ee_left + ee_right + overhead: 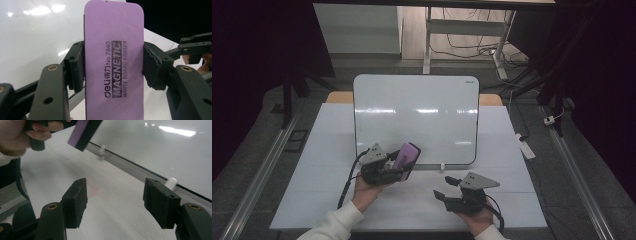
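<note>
I'm clamping the purple whiteboard eraser (114,62) between the pads of my left gripper (398,165) — both jaws pressing on its long edges, its printed face toward the gripper's camera. I'm holding it just in front of the whiteboard (412,112), near the lower edge. My right gripper (447,189) is hovering over the white table (512,165) — jaws spread, nothing between them.
</note>
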